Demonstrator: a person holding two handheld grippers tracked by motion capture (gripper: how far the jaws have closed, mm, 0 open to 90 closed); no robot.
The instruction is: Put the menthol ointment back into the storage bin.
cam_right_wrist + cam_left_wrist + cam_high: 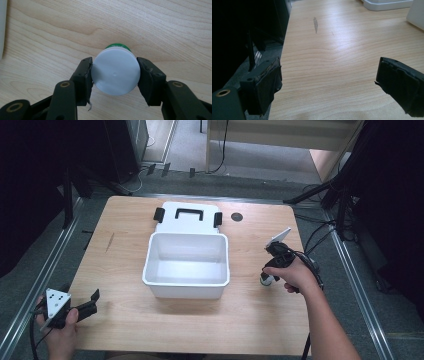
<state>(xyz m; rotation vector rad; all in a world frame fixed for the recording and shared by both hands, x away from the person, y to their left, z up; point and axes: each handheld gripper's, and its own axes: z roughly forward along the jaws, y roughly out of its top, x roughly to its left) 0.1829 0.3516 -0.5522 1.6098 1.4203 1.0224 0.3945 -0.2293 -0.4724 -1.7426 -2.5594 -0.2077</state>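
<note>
White-capped green plastic bottle [115, 72] upright on wooden table [250, 310], clamped at its cap between right gripper [115, 75] pads; left gripper [328, 82] jaws apart, holding nothing

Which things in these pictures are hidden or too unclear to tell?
- Bottle, right gripper view: the white cap hides its body and label.
- Bottle, high view: the hand covers most of it.
- Box, left gripper view: cut off by the top edge.

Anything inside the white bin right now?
The white bin looks empty in the high view: bare white floor and walls. Its near wall hides the strip of floor just behind it.
</note>
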